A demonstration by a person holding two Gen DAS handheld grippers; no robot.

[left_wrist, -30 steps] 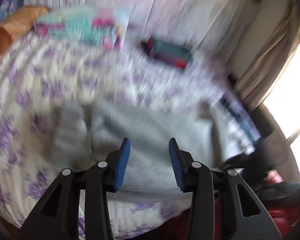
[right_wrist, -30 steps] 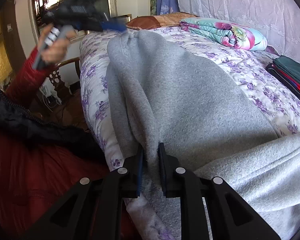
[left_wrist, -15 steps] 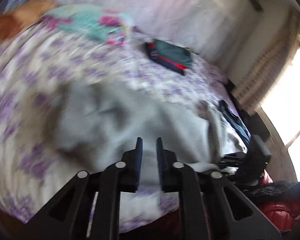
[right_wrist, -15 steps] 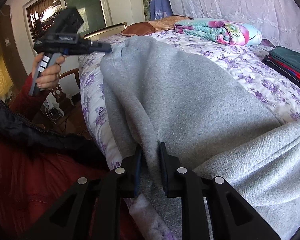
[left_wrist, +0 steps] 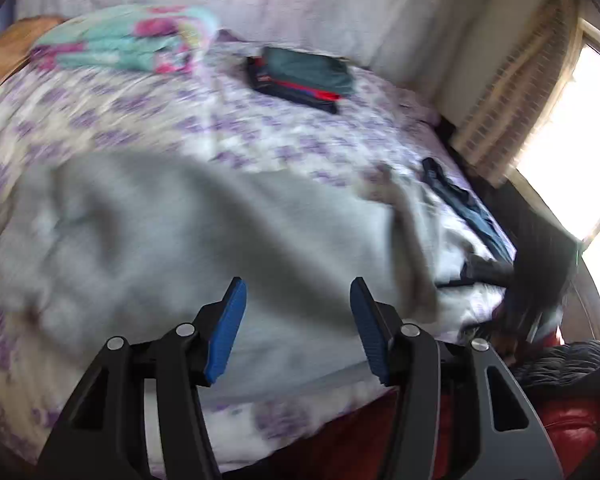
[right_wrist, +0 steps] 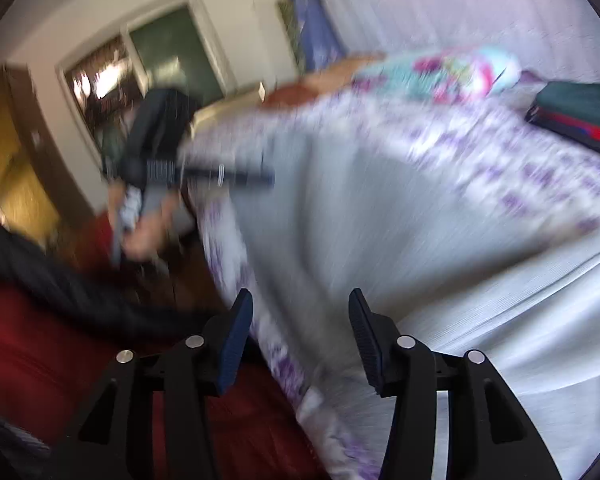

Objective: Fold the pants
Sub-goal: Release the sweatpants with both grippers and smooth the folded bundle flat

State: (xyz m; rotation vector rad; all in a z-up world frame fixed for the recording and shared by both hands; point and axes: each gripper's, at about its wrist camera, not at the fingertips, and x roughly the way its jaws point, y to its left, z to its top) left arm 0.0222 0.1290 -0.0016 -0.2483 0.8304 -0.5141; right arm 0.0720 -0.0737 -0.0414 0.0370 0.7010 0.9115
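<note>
The grey pants (left_wrist: 188, 232) lie spread across the flowered bed sheet (left_wrist: 148, 120); they also show in the right wrist view (right_wrist: 380, 220). My left gripper (left_wrist: 296, 320) is open and empty, just above the near edge of the pants. My right gripper (right_wrist: 300, 328) is open and empty, above the pants at the bed's near edge. Both views are motion-blurred. The left gripper shows in the right wrist view (right_wrist: 220, 176), held in a hand over the pants' far end.
A folded teal and pink blanket (left_wrist: 132, 44) and a stack of folded dark clothes (left_wrist: 304, 76) lie at the back of the bed. Dark clothing (left_wrist: 460, 204) lies at the right edge. A window (left_wrist: 572, 128) is at right. My red jacket (right_wrist: 40, 352) is close below.
Both grippers have opened and let go of the pants. The right one held the fabric until half a second ago; the left one shut briefly, then opened. Both views have swung.
</note>
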